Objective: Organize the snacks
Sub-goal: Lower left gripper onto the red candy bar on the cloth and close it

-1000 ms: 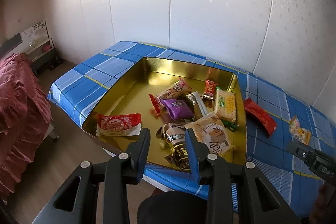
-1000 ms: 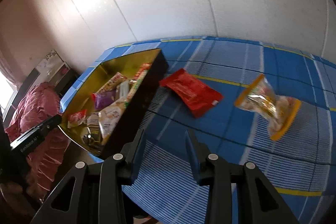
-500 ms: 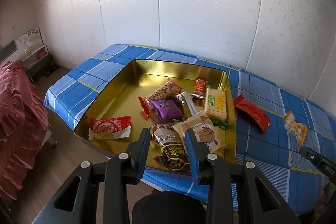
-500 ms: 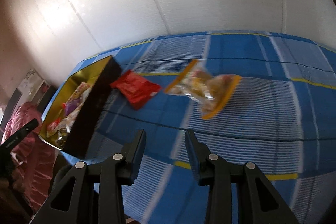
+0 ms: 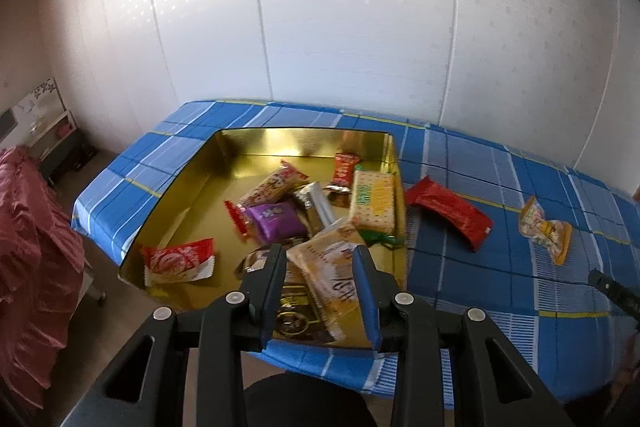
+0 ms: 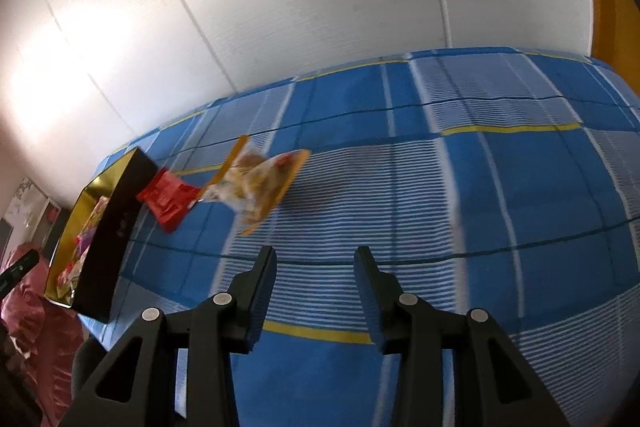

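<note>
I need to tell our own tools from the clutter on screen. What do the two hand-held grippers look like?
Both look alike. The left hand-held gripper and the right hand-held gripper are matte black, each with two flat, tapering fingers faced with blue pads on their inner sides. Angular black linkage arms with cut-out slots carry round silver pivot pins. No cables or sleeves are visible.

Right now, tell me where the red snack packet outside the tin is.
In the left wrist view the red packet lies on the blue checked cloth just right of the gold tin, with the yellow-edged bag further right.
</note>
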Tool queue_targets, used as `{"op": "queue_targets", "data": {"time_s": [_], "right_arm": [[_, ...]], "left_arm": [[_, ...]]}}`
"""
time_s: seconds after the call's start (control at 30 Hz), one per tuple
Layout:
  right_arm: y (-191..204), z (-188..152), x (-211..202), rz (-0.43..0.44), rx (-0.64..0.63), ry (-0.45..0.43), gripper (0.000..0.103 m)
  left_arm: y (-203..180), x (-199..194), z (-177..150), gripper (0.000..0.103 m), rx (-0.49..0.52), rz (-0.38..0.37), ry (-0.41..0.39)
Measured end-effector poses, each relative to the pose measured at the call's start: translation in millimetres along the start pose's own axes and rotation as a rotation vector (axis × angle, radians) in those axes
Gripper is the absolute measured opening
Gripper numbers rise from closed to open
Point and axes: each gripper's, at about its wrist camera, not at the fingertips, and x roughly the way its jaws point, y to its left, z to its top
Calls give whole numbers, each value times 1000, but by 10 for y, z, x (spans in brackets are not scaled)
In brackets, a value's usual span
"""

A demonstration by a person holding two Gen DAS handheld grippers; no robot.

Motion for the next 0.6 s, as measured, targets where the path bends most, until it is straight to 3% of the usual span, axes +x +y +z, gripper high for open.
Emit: {"op": "queue_targets", "data": {"time_s": [0.3,0.5,0.6], "right_arm": [[-347,-61,-6,-24,60,-63,42],[-481,-106,17,-36,84,-91,44],[-444,-108,38,-39,60,-93,45]], "left_arm": [[-362,88,81,35,71,-57,24],[-752,315,177,35,93,-189,123],[-972,480,235,42,94,-237,171]]}}
